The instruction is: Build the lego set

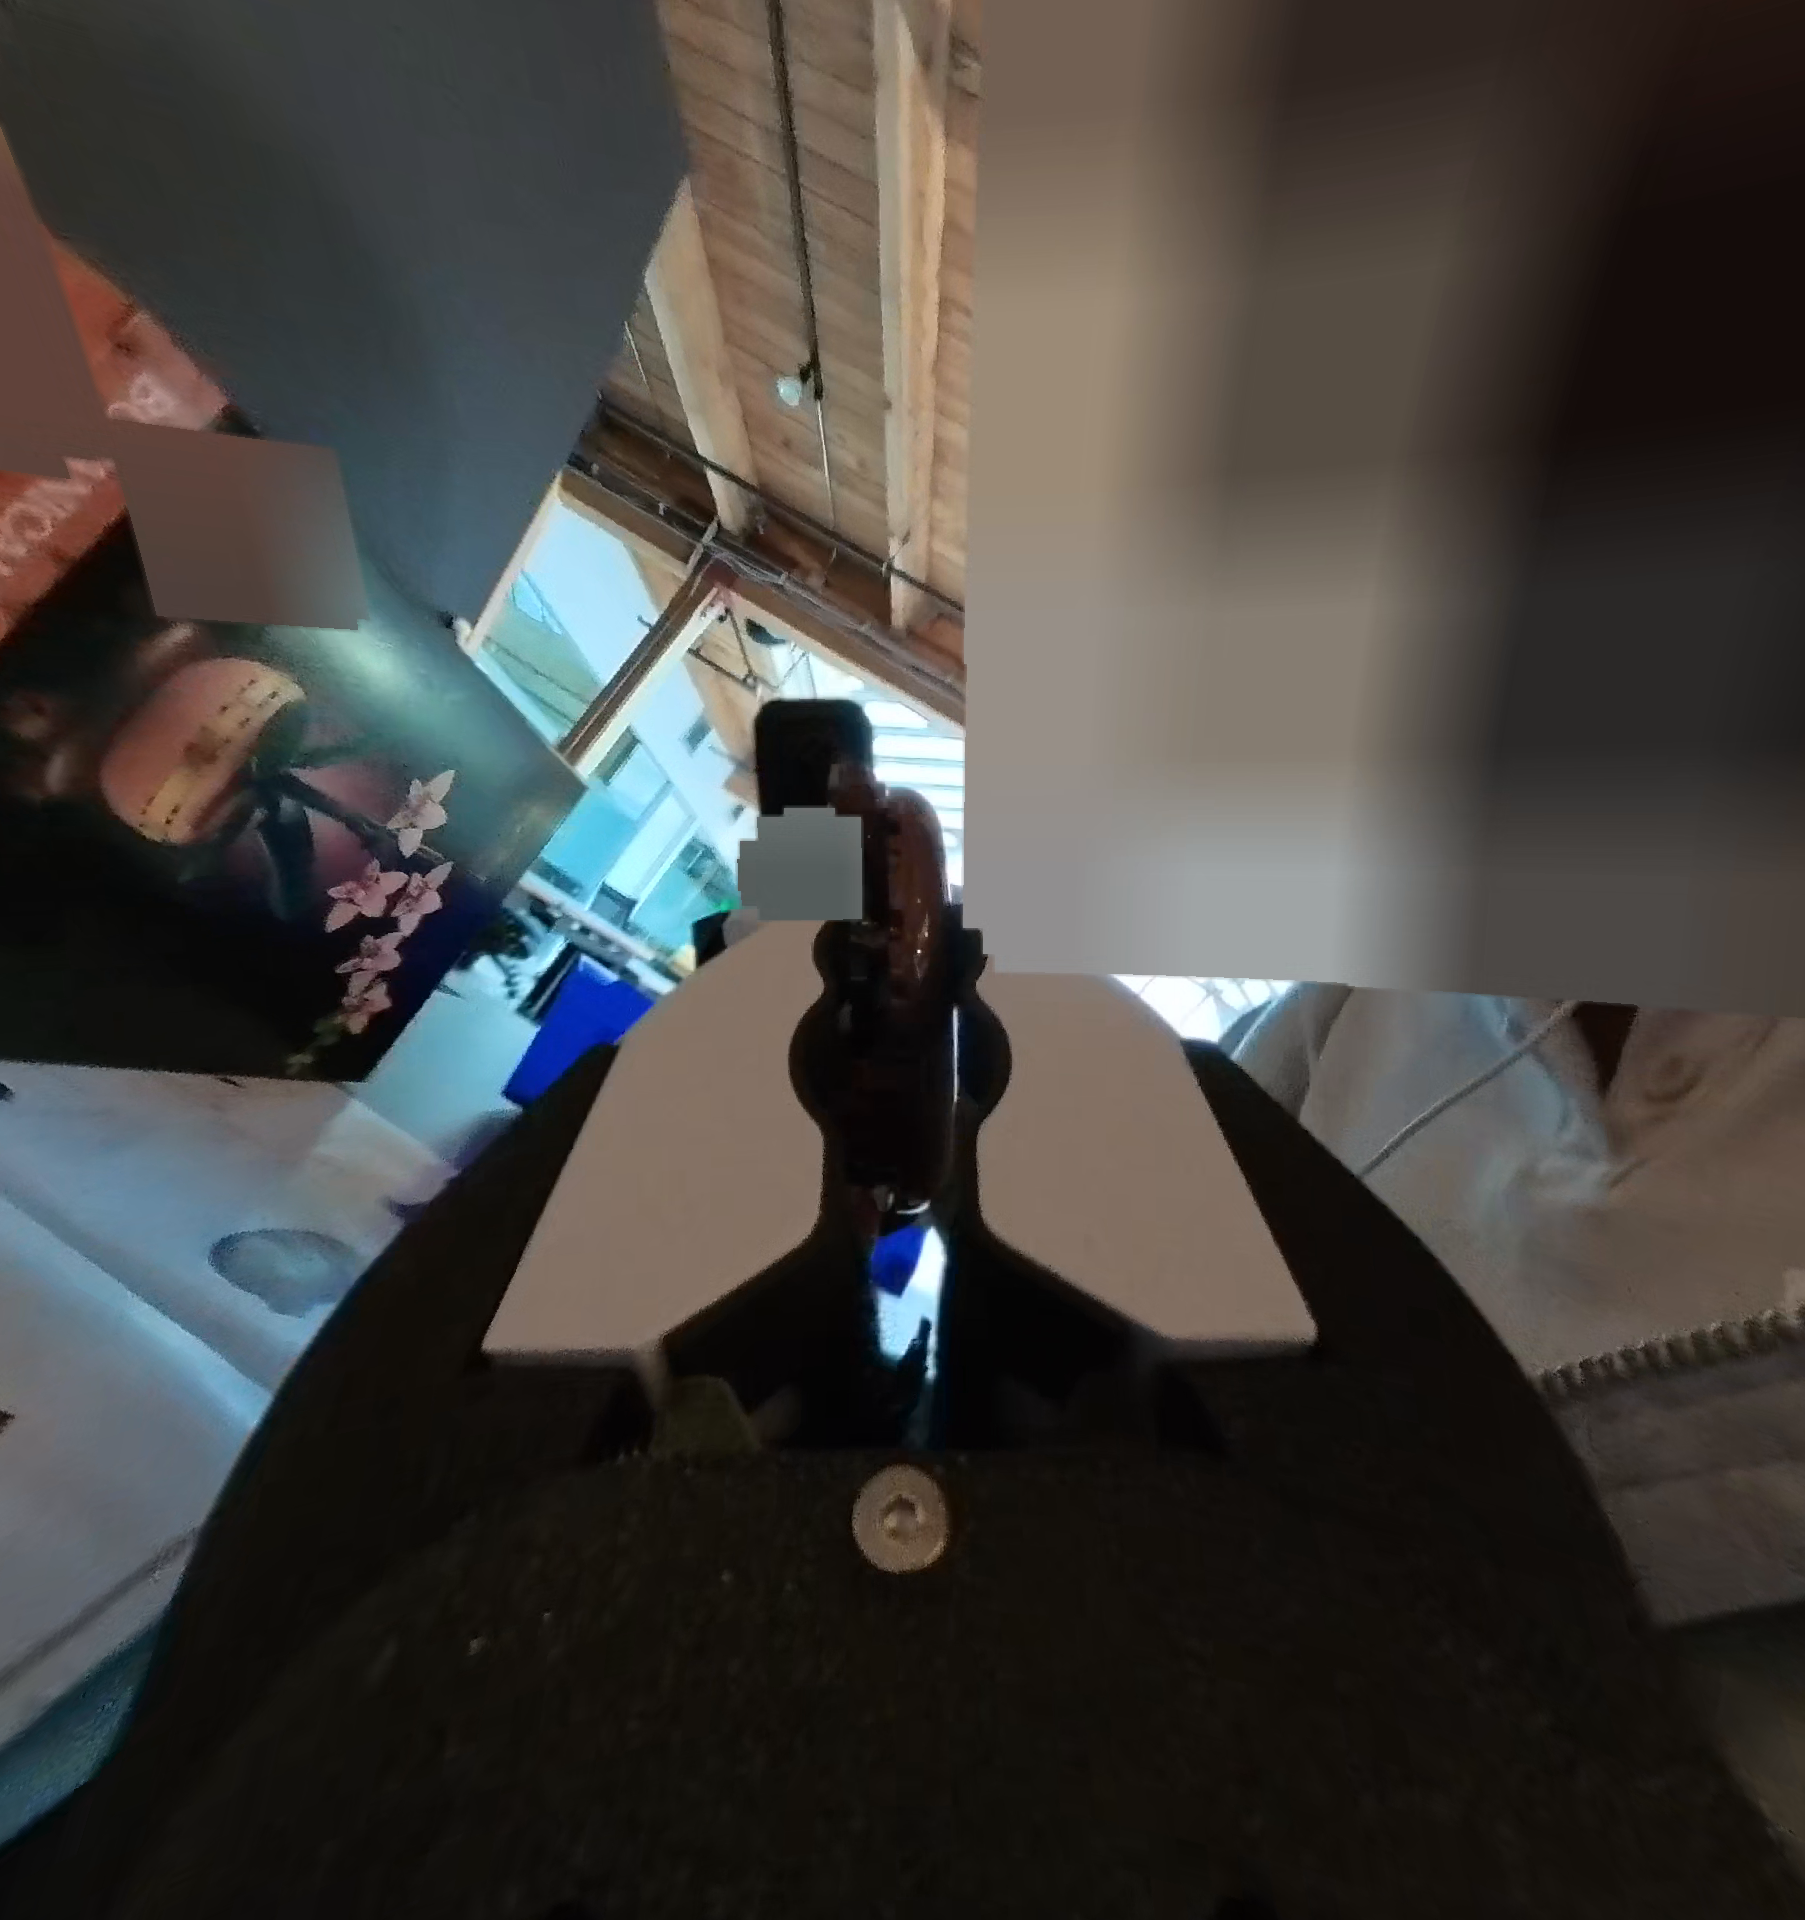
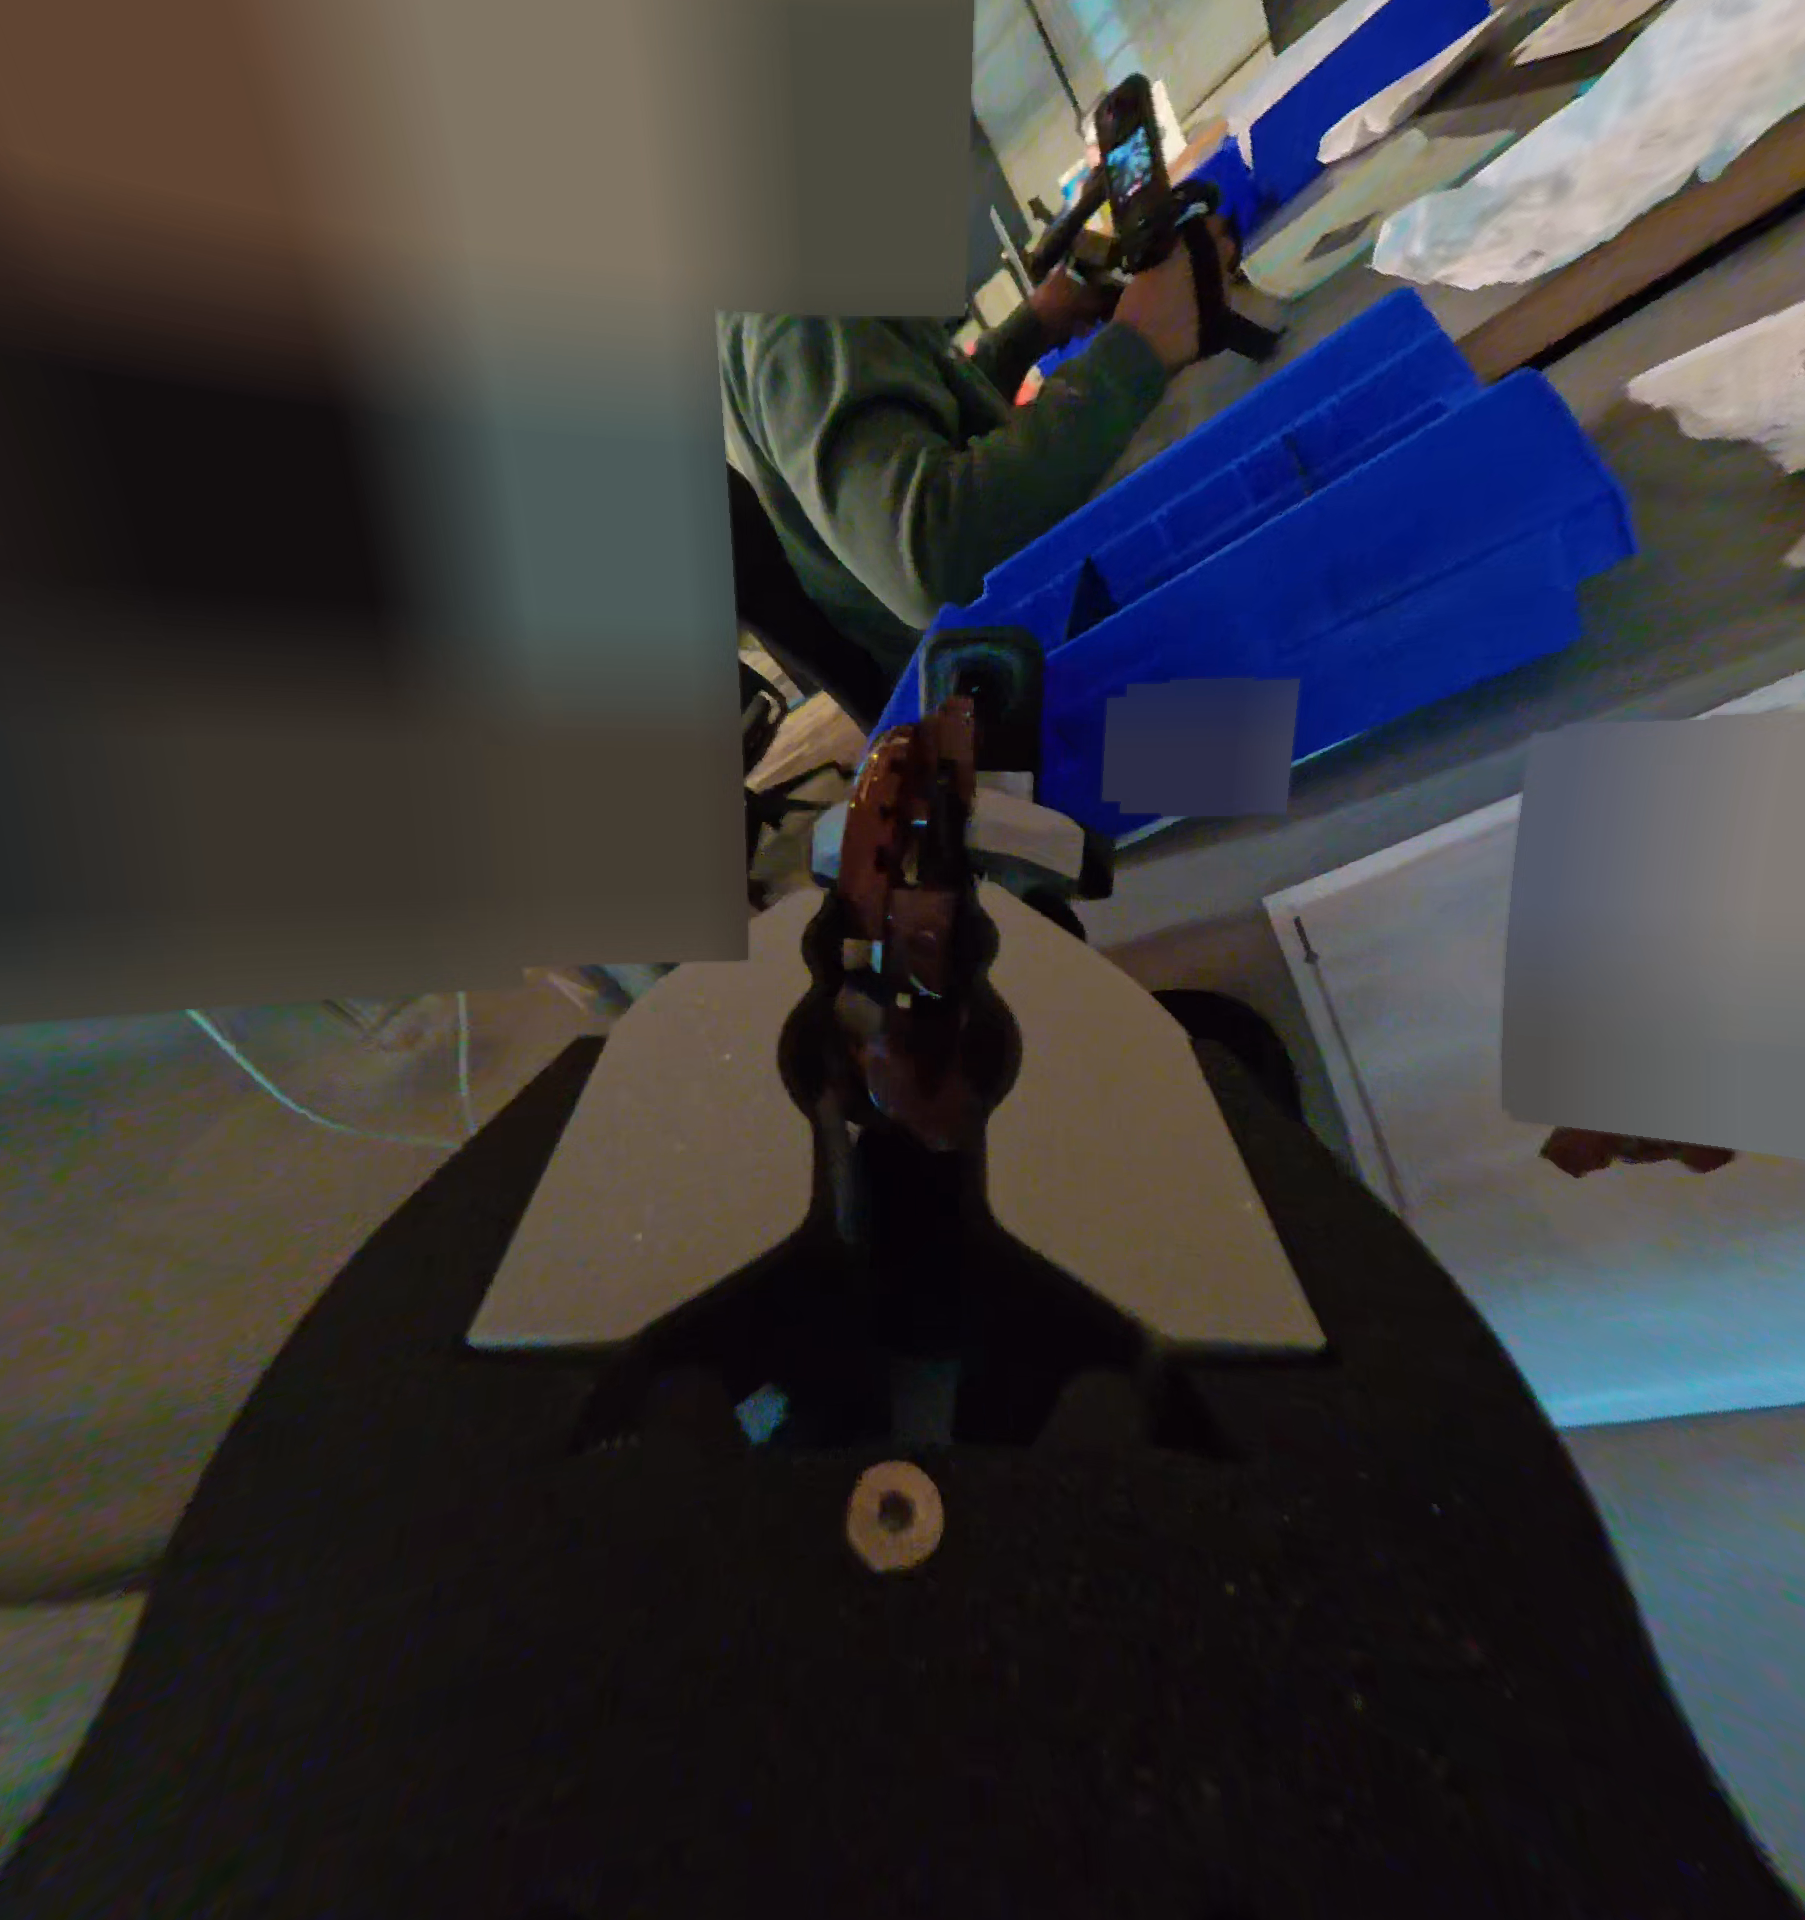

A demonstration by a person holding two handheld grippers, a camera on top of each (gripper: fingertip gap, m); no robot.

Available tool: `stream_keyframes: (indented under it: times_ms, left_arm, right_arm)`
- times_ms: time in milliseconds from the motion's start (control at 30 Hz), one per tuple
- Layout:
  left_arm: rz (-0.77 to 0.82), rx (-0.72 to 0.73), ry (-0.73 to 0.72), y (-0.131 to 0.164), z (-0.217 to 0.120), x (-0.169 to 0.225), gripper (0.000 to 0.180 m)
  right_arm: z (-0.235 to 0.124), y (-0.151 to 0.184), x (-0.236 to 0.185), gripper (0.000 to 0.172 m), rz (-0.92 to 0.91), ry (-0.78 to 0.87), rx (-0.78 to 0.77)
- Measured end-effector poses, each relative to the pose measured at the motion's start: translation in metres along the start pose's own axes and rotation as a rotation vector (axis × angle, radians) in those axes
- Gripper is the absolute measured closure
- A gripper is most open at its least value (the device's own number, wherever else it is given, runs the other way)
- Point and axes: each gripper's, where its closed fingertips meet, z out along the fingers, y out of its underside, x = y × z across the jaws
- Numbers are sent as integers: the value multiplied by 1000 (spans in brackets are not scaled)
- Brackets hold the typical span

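Both tongs are clamped: the left gripper (image 1: 903, 997) pinches a brown curved piece (image 1: 913, 883) jutting beyond its tips, the right gripper (image 2: 903, 977) a brown patterned piece (image 2: 893, 831).

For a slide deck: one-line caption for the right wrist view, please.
Right gripper clamps a brown patterned strap, with blue bins beyond.

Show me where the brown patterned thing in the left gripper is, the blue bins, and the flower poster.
brown patterned thing (image 1: 913, 883), left wrist view, on its curved glossy top above the fingers.
blue bins (image 2: 1397, 540), right wrist view, on the side wall of the nearer bin.
flower poster (image 1: 389, 894), left wrist view, on the pink blossoms.
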Motion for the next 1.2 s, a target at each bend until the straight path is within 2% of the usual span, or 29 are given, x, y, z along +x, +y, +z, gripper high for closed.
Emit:
stream_keyframes:
  times_ms: [267, 467, 500, 567, 767, 800, 833, 933, 1033, 1100, 1200]
  left_arm:
    - [111, -81, 9, 7, 0, 7, 163]
    - [166, -210, -2, 18, -1, 2, 162]
    - [173, -234, 7, 19, 0, 3, 157]
    - [168, -302, 1, 19, 2, 0, 135]
    - [330, -594, 35, 40, 10, 6, 141]
    - [355, -612, 30, 42, 12, 5, 151]
    - [372, -605, 33, 41, 14, 4, 159]
    - [365, -616, 44, 45, 14, 7, 160]
    - [339, -574, 38, 45, 12, 11, 160]
    - [317, -550, 12, 45, 10, 7, 160]
    - [311, -541, -2, 47, 9, 7, 160]
  right_arm:
    - [-1, 3, -3, 155, -166, 51, -14]
    - [-6, 9, -1, 155, -260, 91, -49]
    - [-9, 10, 1, 154, -287, 112, -67]
    - [-15, 14, 4, 154, -342, 143, -109]
    - [-22, 26, 1, 154, -385, 115, -173]
    - [-21, 28, -2, 154, -387, 96, -171]
    - [-22, 28, -4, 154, -386, 91, -165]
    - [-22, 31, -7, 154, -394, 87, -180]
    - [-21, 30, -11, 153, -295, 46, -166]
    - [-19, 29, -9, 144, -257, 38, -136]
    - [-19, 28, -7, 154, -292, 57, -101]
